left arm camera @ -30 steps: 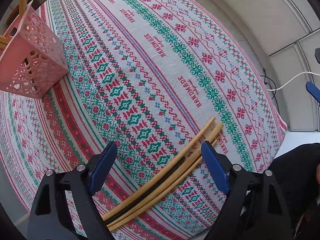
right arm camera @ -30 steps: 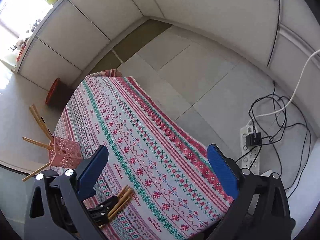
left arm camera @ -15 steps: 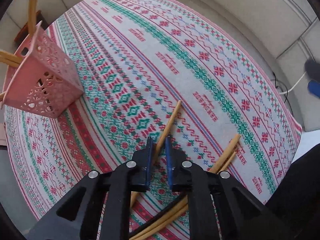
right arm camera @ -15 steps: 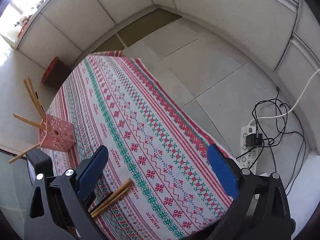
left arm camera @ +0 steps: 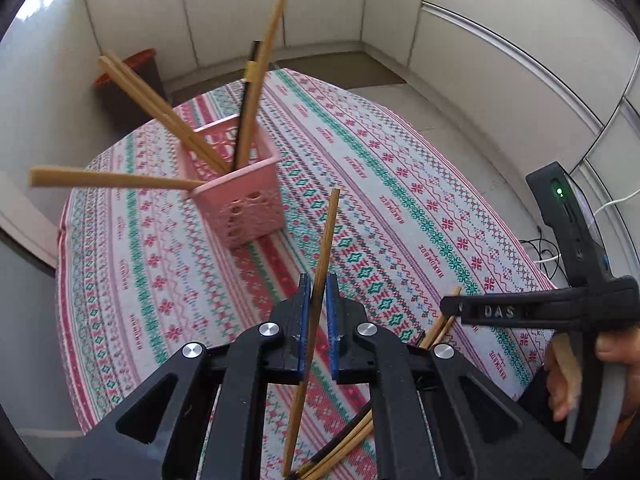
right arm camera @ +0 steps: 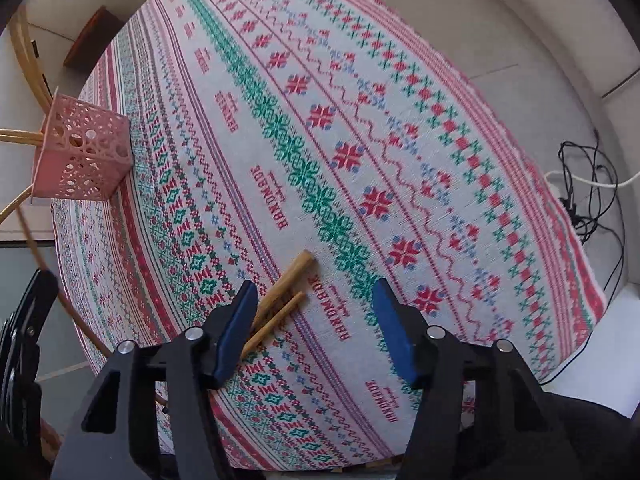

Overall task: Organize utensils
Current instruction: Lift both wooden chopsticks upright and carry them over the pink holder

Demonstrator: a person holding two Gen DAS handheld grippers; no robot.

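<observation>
My left gripper (left arm camera: 316,300) is shut on a wooden chopstick (left arm camera: 325,248) and holds it lifted above the table, tip toward the pink perforated basket (left arm camera: 240,196). The basket holds several chopsticks (left arm camera: 160,114), one of them black. More loose chopsticks (left arm camera: 344,444) lie on the cloth below my left gripper. My right gripper (right arm camera: 316,312) is open and empty, low over the loose chopsticks (right arm camera: 286,284); its left pad (right arm camera: 236,332) is beside them. The basket also shows in the right wrist view (right arm camera: 80,152).
The table (right arm camera: 360,120) wears a patterned red, green and white cloth. A red stool (left arm camera: 132,76) stands beyond the far edge. A power strip and cables (right arm camera: 580,192) lie on the floor at the right. My right gripper's body (left arm camera: 560,308) is close at the right.
My left gripper closed on one chopstick, lifted it off the pile and swung toward the basket. My right gripper came down from high above to just over the remaining chopsticks.
</observation>
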